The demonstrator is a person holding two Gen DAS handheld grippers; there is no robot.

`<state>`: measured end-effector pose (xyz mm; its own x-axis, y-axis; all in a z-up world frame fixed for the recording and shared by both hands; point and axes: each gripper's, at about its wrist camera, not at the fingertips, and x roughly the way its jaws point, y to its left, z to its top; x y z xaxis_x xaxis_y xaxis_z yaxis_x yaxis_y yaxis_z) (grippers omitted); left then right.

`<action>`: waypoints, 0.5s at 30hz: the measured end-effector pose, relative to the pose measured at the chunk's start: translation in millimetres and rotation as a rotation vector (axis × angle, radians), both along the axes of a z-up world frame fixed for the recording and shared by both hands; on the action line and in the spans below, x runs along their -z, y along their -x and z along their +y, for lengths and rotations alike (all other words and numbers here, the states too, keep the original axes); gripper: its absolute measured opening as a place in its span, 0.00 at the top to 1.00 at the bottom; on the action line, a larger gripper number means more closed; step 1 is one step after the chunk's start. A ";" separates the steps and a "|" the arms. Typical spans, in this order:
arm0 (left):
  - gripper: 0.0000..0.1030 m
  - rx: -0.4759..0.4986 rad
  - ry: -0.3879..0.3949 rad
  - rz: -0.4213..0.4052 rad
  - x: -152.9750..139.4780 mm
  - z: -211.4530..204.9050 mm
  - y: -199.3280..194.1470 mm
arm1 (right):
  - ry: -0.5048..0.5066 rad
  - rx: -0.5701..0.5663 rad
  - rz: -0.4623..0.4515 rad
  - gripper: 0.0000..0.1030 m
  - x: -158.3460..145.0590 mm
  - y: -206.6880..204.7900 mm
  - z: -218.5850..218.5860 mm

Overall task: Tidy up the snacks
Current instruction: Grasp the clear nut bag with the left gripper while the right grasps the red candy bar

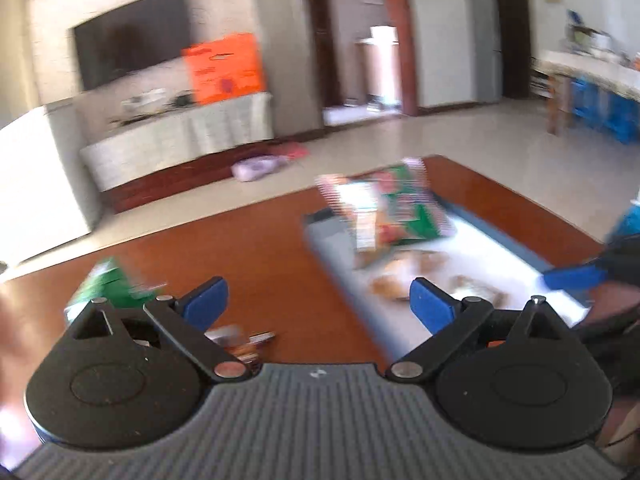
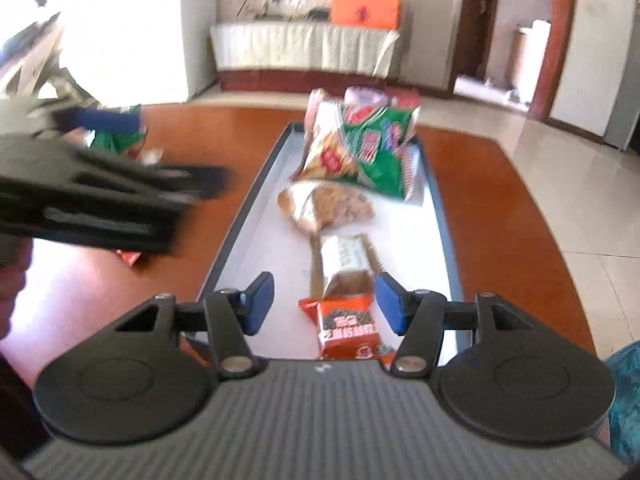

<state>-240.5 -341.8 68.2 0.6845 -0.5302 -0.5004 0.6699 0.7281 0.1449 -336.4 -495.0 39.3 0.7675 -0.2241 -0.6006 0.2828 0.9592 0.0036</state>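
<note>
Step in hand, as I judge it: fetching the next loose packet from the table and carrying it to the tray. To do it well, come down over the packet with jaws wide, close across its narrow side, and lay it in a bare stretch of the tray rather than on the pile.

Left gripper (image 1: 320,308): jaws spread wide, nothing between the blue pads. It hangs above the glossy reddish-brown wooden table (image 1: 260,248), just off the long left edge of the flat white tray with a dark rim (image 1: 320,236).

Loose snacks sit on the table's left side: a green crinkled foil packet (image 1: 108,284) beyond the left finger, and small red-brown wrapped pieces (image 1: 240,342) under the left linkage.

Right gripper (image 2: 324,304): jaws part open, gripping nothing. An orange printed sachet (image 2: 346,330) lies between the pads, untouched, at the tray's near end. Further along the tray: a clear-wrapped brown bar (image 2: 344,268), a bag of brown biscuits (image 2: 328,206), then a large green-and-red snack bag (image 2: 360,148) at the far end.
</note>
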 end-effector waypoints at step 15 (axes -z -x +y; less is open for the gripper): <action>0.04 -0.390 0.070 0.131 2.0 182.9 -85.9 | 0.026 -0.378 -0.008 0.43 -1.2 -72.8 107.1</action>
<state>-154.7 -158.9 66.2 0.7738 -0.2794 -0.5685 0.3511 0.9362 0.0178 -263.6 -388.0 40.5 0.8036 0.0610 -0.5921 -0.0913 0.9956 -0.0213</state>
